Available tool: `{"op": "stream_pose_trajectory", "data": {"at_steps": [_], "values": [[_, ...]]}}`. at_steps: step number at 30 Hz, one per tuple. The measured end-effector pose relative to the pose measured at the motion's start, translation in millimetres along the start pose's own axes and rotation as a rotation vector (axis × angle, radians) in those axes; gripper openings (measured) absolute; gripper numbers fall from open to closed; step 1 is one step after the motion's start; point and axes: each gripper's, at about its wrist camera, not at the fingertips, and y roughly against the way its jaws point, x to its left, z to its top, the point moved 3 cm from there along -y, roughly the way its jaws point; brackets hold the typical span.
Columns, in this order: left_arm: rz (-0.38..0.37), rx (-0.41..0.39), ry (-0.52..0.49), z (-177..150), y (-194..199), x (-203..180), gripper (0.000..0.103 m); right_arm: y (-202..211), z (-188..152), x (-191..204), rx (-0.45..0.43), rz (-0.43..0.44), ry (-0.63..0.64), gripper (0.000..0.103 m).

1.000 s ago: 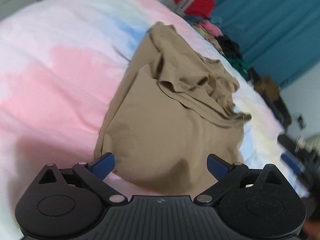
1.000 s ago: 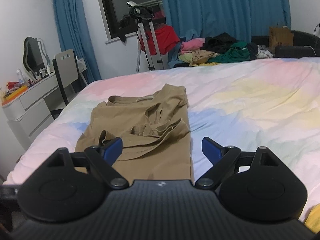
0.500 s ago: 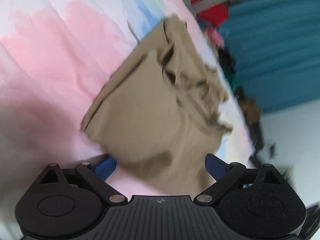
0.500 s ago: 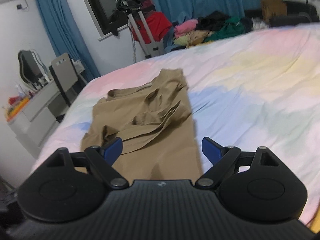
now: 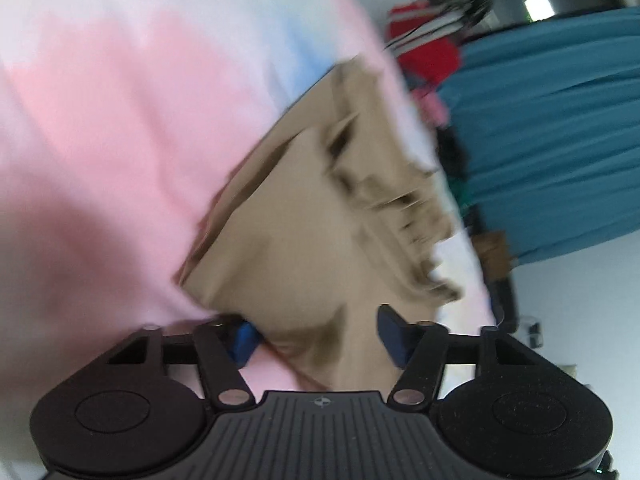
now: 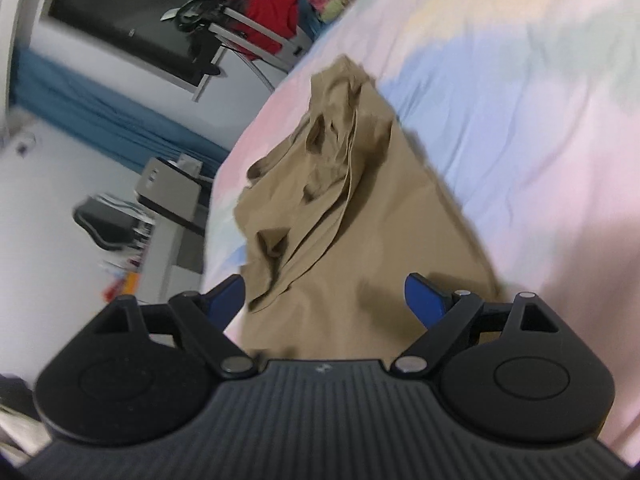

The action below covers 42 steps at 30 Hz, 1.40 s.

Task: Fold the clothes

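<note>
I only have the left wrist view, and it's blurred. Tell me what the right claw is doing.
Observer: The right claw is open with nothing pinched, and its fingers straddle the near end of the tan shirt.
Operator: Report how the shirt lies from that side.
Observer: Its right edge runs straight along the pastel sheet, next to a blue patch. The bunched folds sit on the shirt's left half.
Operator: Say what's off the bed's left edge.
Observer: A grey chair stands beside the bed, to the left of the shirt.
</note>
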Motion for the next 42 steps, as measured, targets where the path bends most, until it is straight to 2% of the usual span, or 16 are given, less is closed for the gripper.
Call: {"op": "stream_pose_trajectory", "data": {"at_steps": [4,5,7,8,10,14,17,21,26,27,28,30,32,35,38,42], "values": [[-0.005,-0.01,0.016,3.1,0.9,-0.2,0.052,-4.0,-24.2,0.0,0.097,0.047,-0.091,0.09],[0.002,-0.015,0.011,2.5,1.0,-0.7,0.048,-6.6,-32.0,1.7,0.122,0.053,-0.089,0.09],[0.023,-0.032,0.002,2.7,1.5,-0.3,0.029,-14.7,-45.6,3.5,0.176,0.067,-0.094,0.09],[0.023,-0.039,0.002,3.5,3.0,1.2,0.029,-19.2,-52.3,4.0,0.205,0.076,-0.1,0.09],[-0.005,-0.055,-0.004,6.7,6.1,-0.3,0.021,-26.7,-63.6,4.1,0.25,0.091,-0.115,0.09],[-0.086,-0.102,-0.058,7.2,15.2,-15.9,0.017,-25.7,-58.7,-7.7,0.183,0.108,-0.182,0.09],[-0.169,-0.133,-0.065,7.4,22.4,-23.0,0.015,-24.8,-55.0,-16.7,0.133,0.121,-0.233,0.09],[-0.231,-0.158,-0.056,8.1,26.4,-27.2,0.014,-22.8,-49.7,-28.4,0.062,0.13,-0.292,0.09],[-0.261,-0.178,-0.038,10.0,31.7,-26.9,0.014,-9.3,-38.9,-35.2,-0.087,0.024,-0.235,0.089],[-0.264,-0.178,-0.039,9.8,33.1,-26.5,0.014,-7.9,-37.5,-36.7,-0.104,-0.002,-0.227,0.086],[-0.265,-0.179,-0.04,9.9,33.9,-26.4,0.014,-6.6,-36.7,-38.0,-0.119,-0.024,-0.221,0.074],[-0.264,-0.181,-0.042,9.6,35.9,-25.3,0.014,-1.8,-34.3,-42.6,-0.14,-0.062,-0.2,0.06],[-0.262,-0.185,-0.048,6.8,42.7,-22.1,0.014,3.9,-31.3,-46.7,-0.156,-0.092,-0.171,0.02],[-0.257,-0.198,-0.073,7.1,40.8,-29.4,0.014,8.8,-25.8,-36.2,-0.192,-0.087,-0.098,0.013],[-0.252,-0.218,-0.111,6.5,54.1,-43.6,0.013,25.1,-16.5,-14.1,-0.251,-0.056,-0.004,0.012],[-0.283,-0.251,-0.147,6.4,84.0,-68.8,0.012,53.5,-3.8,15.9,-0.308,0.018,0.05,0.012]]}}
